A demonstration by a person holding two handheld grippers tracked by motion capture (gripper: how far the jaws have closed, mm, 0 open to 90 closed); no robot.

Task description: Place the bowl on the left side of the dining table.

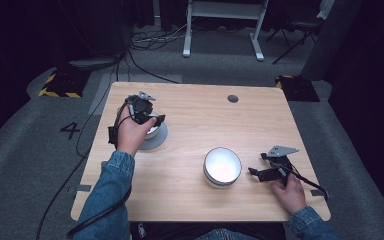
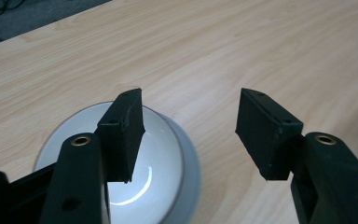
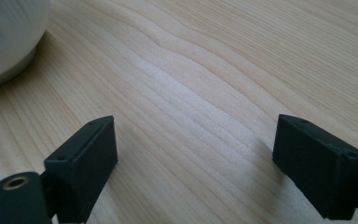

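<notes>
Blue denim sleeves (image 1: 111, 180), black grippers with blocky jaws, brass-ringed screw holes, grey three-cornered plates, trailing black cables.

Light wood bench (image 1: 195, 125), rectangular with rounded corners, standing on grey floor (image 1: 25, 165). A dark round hole (image 1: 233, 98) sits near its far edge. A grey saucer (image 1: 159, 140) carrying a white cup (image 1: 154, 131) lies left of centre. A white bowl (image 1: 222, 167) stands right of centre toward the near edge, well apart from the saucer.
</notes>
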